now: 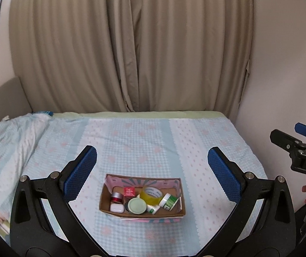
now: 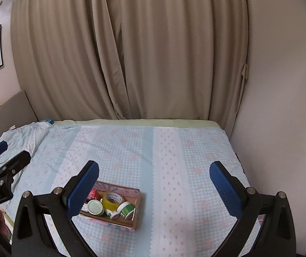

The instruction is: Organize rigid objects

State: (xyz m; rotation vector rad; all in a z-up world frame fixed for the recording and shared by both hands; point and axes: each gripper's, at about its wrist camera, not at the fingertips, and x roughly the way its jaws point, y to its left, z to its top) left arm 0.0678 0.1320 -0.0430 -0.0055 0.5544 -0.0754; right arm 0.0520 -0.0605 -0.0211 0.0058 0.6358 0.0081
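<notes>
Cardboard box (image 1: 142, 213) near bed's (image 1: 131, 141) front edge, left of middle; inside, left to right: red tin (image 1: 117, 197), white case (image 1: 117, 208), pale-lidded jar (image 1: 137, 206), yellow tape roll (image 1: 151, 194), green tub (image 1: 168, 201); left hand-held gripper (image 1: 152, 171) spread wide, empty; right hand-held gripper (image 2: 154, 187) likewise spread, empty.

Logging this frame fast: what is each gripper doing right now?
Left gripper: open, holding nothing, above the cardboard box of small items.
Right gripper: open, holding nothing, over the bedspread.
</notes>
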